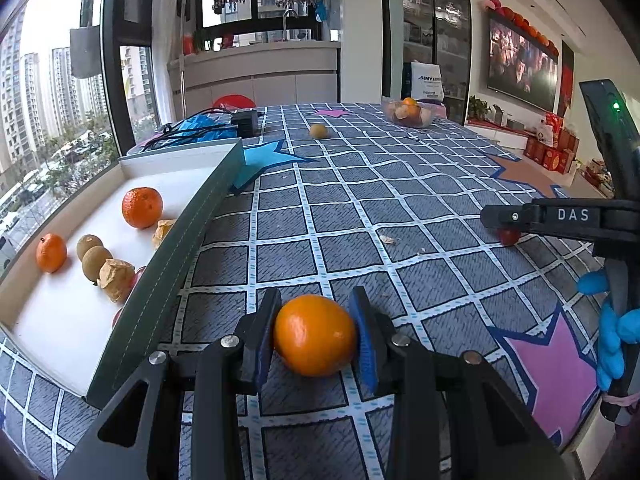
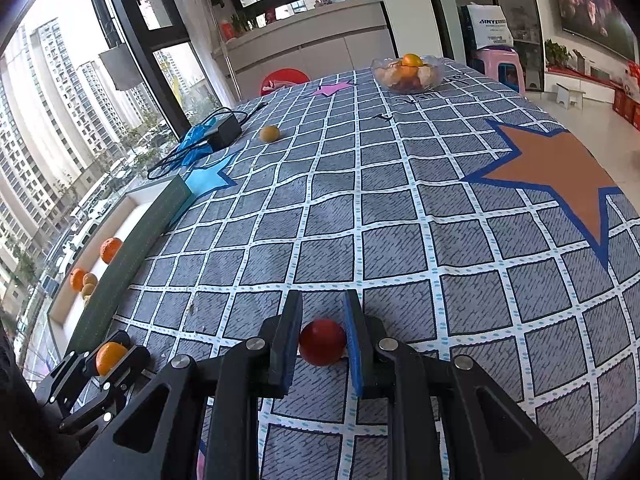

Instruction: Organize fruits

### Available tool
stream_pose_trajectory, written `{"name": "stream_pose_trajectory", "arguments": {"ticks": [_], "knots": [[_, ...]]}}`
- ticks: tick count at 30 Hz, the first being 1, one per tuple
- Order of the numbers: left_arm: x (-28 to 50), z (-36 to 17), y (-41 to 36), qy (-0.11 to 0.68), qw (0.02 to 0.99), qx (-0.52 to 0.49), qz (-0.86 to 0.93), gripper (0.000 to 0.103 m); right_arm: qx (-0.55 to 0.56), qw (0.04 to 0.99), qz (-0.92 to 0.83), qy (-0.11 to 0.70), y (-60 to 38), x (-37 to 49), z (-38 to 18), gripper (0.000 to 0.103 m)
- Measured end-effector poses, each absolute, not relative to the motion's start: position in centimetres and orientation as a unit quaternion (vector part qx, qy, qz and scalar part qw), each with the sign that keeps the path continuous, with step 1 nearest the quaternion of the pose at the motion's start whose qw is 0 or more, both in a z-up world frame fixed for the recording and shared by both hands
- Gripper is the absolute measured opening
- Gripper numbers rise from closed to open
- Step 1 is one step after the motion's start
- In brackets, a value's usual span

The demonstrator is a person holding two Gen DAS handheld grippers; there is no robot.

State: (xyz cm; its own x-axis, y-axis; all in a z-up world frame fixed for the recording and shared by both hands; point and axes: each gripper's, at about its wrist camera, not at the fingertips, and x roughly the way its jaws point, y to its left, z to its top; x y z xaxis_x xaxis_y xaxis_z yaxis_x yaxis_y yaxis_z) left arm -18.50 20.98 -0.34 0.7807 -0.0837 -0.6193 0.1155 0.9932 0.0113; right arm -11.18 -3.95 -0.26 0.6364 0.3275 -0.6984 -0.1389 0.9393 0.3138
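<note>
So the orange [image 1: 315, 335] is sitting low over the checked tablecloth [image 1: 400, 200], pinched on both sides by the blue pads of the left gripper [image 1: 316, 334], which is clenched right on it, just beside the dark green wall of the box [image 1: 168, 264]. Over on the other side the right gripper [image 2: 322, 342] is clamped down on a small red fruit [image 2: 322, 342], pads pressing it from both sides, also right down at the cloth; whether either fruit actually touches the table I can't tell. Inside the white-floored box there's a bigger orange [image 1: 142, 207] near the far end, a smaller orange [image 1: 51, 252] by the outer wall, two brownish round fruits [image 1: 93, 256] touching each other, and a couple of papery tan husked ones [image 1: 116, 279] against the green wall. Further out on the table: a lone yellowish fruit [image 1: 318, 131] near the middle, a clear glass bowl [image 2: 408, 74] of fruit at the far edge, and a black power adapter [image 2: 226, 130] with its cable lying on something blue and crinkly. A blue-gloved hand [image 1: 612, 336] holds the right gripper's handle.
</note>
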Motion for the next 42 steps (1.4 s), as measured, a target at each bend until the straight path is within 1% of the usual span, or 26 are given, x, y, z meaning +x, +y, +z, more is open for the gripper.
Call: {"name": "stream_pose_trajectory", "arguments": {"ticks": [20,24,27,28,29,34,36,38,42], "knots": [[-18.5,-0.3,20.9,0.327,0.943,0.025,-0.054,0.038,0.115,0.897,0.13,0.407,-3.9,-11.1,-0.2,0.022],[-18.5,-0.3,21.0,0.327,0.943,0.025,-0.054,0.038,0.098,0.898,0.131,0.409,-3.5,-11.2,-0.3,0.023],[-18.5,-0.3,21.0,0.328,0.943,0.025,-0.054,0.038,0.079,0.898,0.143,0.409,-2.7,-11.3,-0.2,0.037],[-18.5,-0.3,20.9,0.328,0.943,0.024,-0.054,0.038,0.074,0.898,0.147,0.409,-2.5,-11.4,-0.1,0.047],[-18.5,-0.3,20.9,0.328,0.943,0.024,-0.054,0.038,0.067,0.899,0.145,0.409,-2.3,-11.4,-0.1,0.05],[-18.6,-0.3,20.9,0.328,0.943,0.025,-0.054,0.038,0.047,0.901,0.129,0.411,-1.7,-11.6,0.0,0.05],[-18.5,-0.3,20.9,0.328,0.943,0.025,-0.054,0.038,0.036,0.903,0.121,0.411,-1.4,-11.6,0.0,0.048],[-18.6,-0.3,20.9,0.328,0.943,0.025,-0.054,0.038,0.036,0.904,0.12,0.409,-1.5,-11.7,-0.1,0.026],[-18.6,-0.3,21.0,0.327,0.943,0.024,-0.056,0.038,0.091,0.9,0.137,0.403,-3.2,-11.5,-0.2,0.025]]}}
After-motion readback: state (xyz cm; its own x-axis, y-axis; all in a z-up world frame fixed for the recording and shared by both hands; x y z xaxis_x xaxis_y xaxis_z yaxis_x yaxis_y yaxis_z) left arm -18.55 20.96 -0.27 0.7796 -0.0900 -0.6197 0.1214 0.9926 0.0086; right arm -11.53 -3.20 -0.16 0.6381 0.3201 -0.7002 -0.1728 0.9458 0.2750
